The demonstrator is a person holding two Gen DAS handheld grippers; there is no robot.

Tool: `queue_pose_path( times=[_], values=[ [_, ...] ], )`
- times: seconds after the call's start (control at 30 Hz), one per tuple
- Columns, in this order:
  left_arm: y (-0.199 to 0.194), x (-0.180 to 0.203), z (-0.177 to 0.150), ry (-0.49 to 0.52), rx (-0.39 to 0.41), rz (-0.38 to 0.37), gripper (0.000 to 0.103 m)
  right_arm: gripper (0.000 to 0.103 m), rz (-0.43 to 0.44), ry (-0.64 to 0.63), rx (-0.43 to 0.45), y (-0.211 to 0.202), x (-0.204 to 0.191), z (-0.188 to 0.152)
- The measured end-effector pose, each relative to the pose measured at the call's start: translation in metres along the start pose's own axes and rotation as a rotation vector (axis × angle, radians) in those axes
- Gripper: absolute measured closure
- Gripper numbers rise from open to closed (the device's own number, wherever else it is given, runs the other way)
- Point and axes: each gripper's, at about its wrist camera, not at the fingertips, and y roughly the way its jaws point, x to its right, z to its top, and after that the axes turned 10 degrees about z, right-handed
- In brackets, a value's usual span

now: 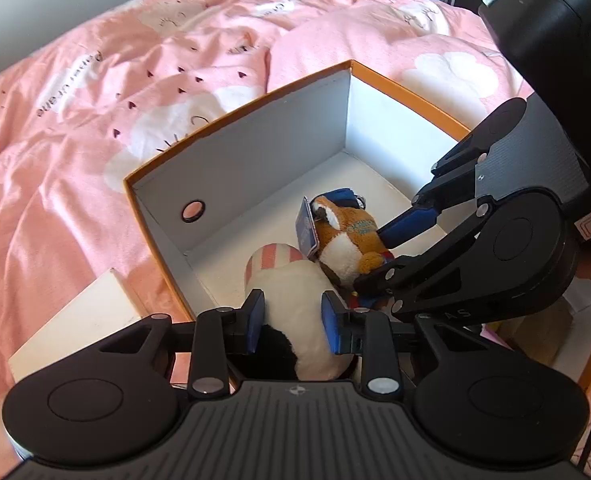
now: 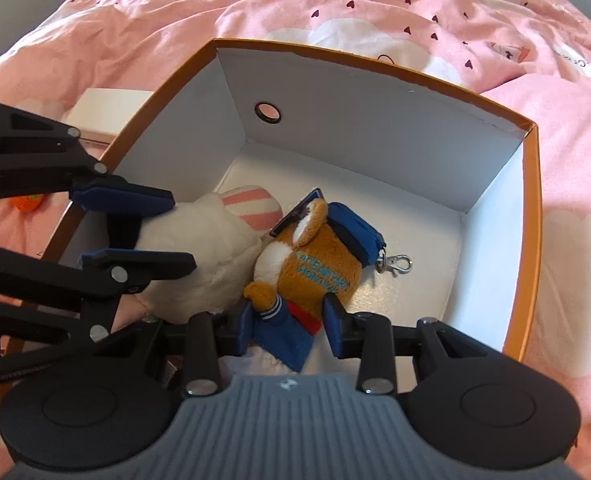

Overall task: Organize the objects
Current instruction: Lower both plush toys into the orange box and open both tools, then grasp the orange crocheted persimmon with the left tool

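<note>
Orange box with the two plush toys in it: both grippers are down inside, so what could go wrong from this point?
1. The left gripper pinches the white plush; lifting could drag it back out of the orange box.
2. The right gripper straddles the brown plush, whose blue cloth could snag on a finger.
3. Both grippers crowd one corner and could knock together.

An orange-rimmed white cardboard box (image 2: 529, 216) lies on the pink printed bedspread (image 2: 375, 4), holding a white plush toy (image 2: 211, 252) at lower left, touching a brown plush keychain animal (image 2: 315, 276) centre-frame.
</note>
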Motion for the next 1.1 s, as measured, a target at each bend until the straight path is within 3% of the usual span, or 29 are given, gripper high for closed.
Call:
queue_pose_path(
  times=[0.23,0.3,0.37,0.63,0.93,1.1],
  values=[
    [-0.019,-0.001,-0.016,-0.106,0.098,0.059,0.067,0.061,-0.06,0.034,0.064,-0.013,-0.008,-0.011],
    [-0.026,-0.003,-0.018,-0.136,0.115,0.068,0.067,0.053,-0.091,0.03,0.09,-0.019,-0.014,-0.014],
    [-0.035,-0.007,-0.02,-0.168,0.13,0.087,0.06,0.049,-0.136,0.023,0.13,-0.03,-0.022,-0.016],
    [-0.076,-0.024,-0.03,-0.269,0.188,0.09,0.054,0.044,-0.199,0.055,0.313,-0.068,-0.055,-0.03],
    [-0.108,-0.053,-0.056,-0.383,0.196,0.09,0.054,0.038,-0.167,0.044,0.462,-0.085,-0.102,-0.037],
    [-0.117,-0.073,-0.077,-0.451,0.146,0.077,0.054,0.037,-0.141,-0.015,0.497,-0.078,-0.129,-0.035]
  ],
)
